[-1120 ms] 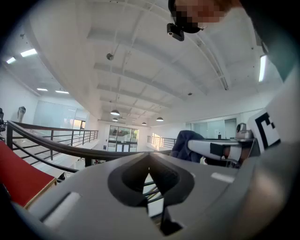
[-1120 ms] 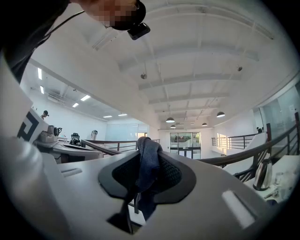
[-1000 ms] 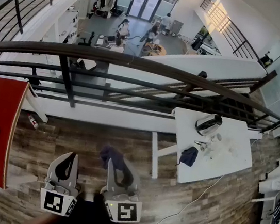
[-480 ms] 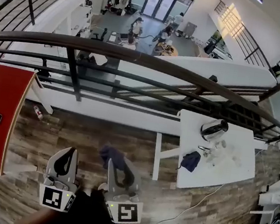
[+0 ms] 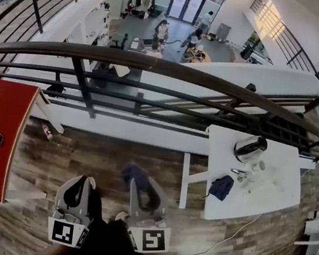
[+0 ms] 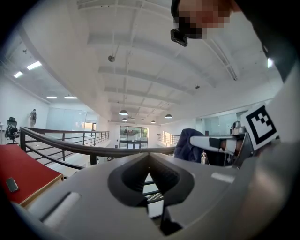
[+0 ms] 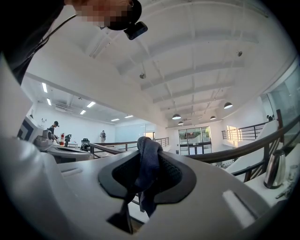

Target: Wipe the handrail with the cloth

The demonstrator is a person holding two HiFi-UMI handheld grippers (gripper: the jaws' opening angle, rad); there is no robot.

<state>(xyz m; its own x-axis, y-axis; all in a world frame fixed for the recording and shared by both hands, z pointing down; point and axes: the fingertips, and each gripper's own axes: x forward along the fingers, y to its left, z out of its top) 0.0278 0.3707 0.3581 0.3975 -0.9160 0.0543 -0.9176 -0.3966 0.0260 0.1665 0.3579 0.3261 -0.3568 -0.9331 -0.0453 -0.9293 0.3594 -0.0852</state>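
The right tongs (image 7: 149, 151) are clamping a dark cloth (image 7: 145, 174). A small bunch is poking up past the tips and the rest is hanging down between the jaws. The left tongs (image 6: 149, 157) are sitting pressed together with nothing in them. Both are hanging low and close to the person's body, well apart from the handrail (image 5: 157, 65), so wiping is not yet happening.

The main risk, as I am judging it, is the grip. Only a narrow fold seems to be pinched, and drag along the rail could be tugging it loose. Beyond the rail the floor is dropping away to a lower level where people are standing, so a freed cloth could be falling out of reach. With so little fabric showing past the tips, the hard jaw ends could also be scraping the rail instead of the cloth.
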